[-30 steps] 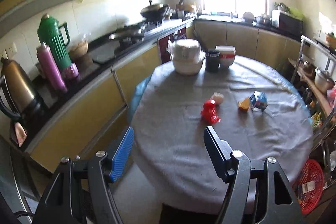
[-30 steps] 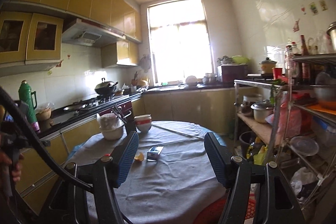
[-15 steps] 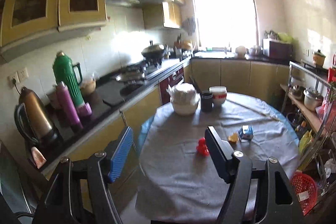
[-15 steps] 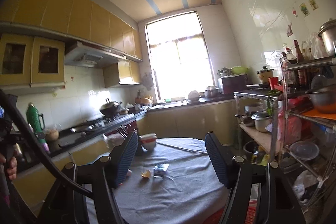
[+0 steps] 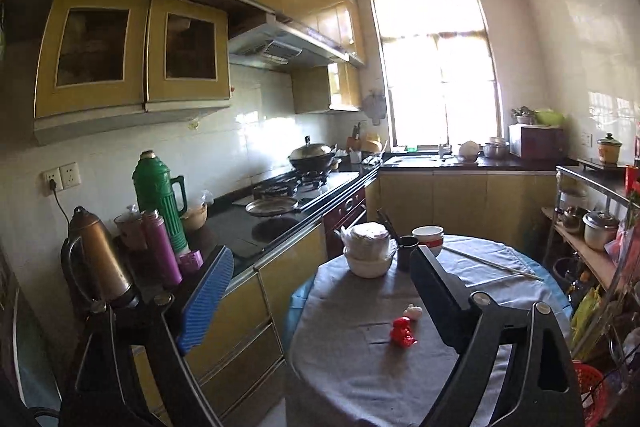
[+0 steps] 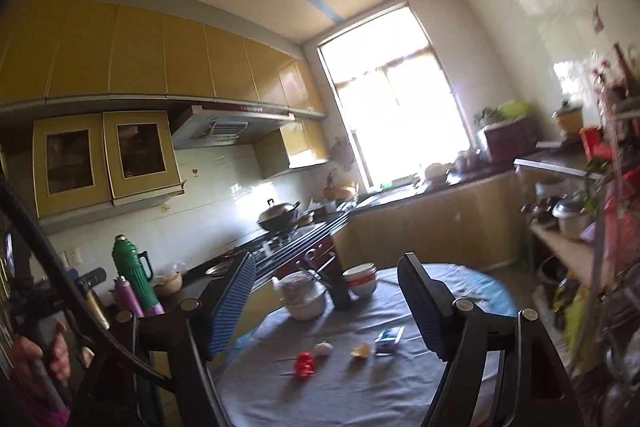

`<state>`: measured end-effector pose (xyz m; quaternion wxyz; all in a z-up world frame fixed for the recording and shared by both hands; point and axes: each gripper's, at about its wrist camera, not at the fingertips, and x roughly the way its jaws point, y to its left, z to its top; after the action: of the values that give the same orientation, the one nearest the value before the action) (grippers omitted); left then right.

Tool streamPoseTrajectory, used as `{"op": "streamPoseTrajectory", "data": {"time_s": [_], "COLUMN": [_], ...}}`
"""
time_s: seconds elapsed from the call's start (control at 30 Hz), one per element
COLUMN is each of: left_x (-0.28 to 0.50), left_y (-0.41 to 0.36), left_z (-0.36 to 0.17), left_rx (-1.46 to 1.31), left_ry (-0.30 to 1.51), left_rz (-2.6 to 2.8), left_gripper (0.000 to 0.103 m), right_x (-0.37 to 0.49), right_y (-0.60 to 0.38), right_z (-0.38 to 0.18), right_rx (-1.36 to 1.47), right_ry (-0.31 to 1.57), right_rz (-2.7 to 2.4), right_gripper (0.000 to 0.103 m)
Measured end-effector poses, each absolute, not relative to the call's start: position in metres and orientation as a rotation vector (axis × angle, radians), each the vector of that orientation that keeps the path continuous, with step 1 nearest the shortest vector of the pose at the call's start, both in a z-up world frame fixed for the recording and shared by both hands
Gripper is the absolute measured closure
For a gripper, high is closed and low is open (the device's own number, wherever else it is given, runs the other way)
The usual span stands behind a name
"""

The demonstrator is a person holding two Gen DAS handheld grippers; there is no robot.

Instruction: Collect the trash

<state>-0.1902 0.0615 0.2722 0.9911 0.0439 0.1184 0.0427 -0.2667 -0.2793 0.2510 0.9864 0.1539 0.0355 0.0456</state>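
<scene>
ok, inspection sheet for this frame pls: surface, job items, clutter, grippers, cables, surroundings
Surface: round table under a grey cloth.
Job's things: red wrapper, pale crumpled scrap, orange peel and small blue carton, all loose on the cloth.
Clutter: covered white pot, dark cup, stacked bowls, chopsticks at the far side.
Grippers: left gripper and right gripper open, jaws just widened, nothing between them.
Cables: black cable crossing the right view's left edge.
Surroundings: green thermos and kettle on the counter; red basket on the floor.
</scene>
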Motion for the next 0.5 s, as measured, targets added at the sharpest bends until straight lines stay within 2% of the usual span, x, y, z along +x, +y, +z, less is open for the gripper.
{"op": "streamPoseTrajectory", "data": {"time_s": [0.1,0.5], "left_x": [-0.169,-0.019], "left_y": [0.065,0.052], "left_z": [0.257,0.132], "left_rx": [0.082,0.056], "left_ry": [0.289,0.722], "left_rz": [0.093,0.004], "left_gripper": [0.012,0.012], "right_x": [-0.240,-0.079], "right_y": [-0.281,-0.309], "right_z": [0.239,0.136], "right_rx": [0.331,0.420], "right_ry": [0.127,0.460], "right_rz": [0.126,0.148], "right_gripper": [0.026,0.026]}}
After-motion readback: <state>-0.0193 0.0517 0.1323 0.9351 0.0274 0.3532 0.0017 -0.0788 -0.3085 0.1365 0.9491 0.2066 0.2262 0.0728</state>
